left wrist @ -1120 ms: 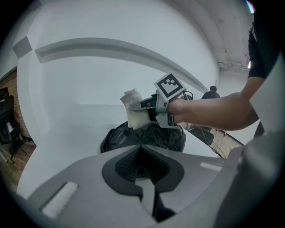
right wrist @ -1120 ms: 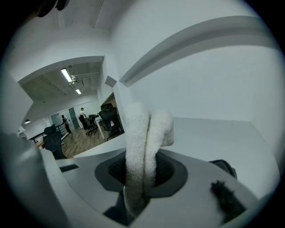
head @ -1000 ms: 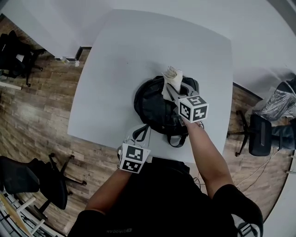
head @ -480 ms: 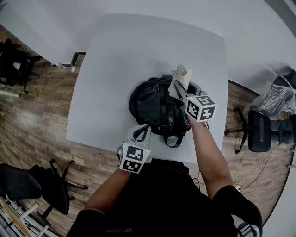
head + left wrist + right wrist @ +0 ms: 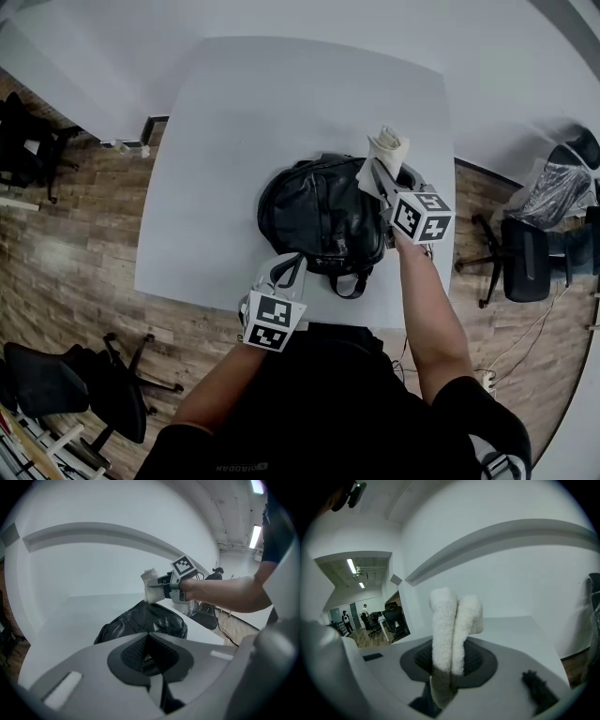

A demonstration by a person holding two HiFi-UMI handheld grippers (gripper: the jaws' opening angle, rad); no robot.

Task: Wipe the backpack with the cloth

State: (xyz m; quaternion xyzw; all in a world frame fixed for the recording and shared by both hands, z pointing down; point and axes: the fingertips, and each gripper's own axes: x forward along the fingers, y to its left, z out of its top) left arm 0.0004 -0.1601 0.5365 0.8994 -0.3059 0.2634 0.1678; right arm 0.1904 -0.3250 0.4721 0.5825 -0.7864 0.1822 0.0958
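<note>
White fluffy cloth (image 5: 451, 625), folded double, is sitting clamped in the right tool (image 5: 379, 178), which is drifting rightward to the far right edge of the black glossy backpack (image 5: 314, 214); one wiping stroke seems to be finishing. Left tool (image 5: 281, 274), jaws together and empty, is hovering beside the backpack's near side on the pale grey worktop (image 5: 234, 122).

Black glossy backpack (image 5: 319, 220) lies flat at table (image 5: 216, 159) centre, strap loop at 6 o'clock. White fluffy cloth (image 5: 387, 148), folded double, stands upright pinched in right gripper (image 5: 377, 176) at backpack's 1 o'clock edge.
</note>
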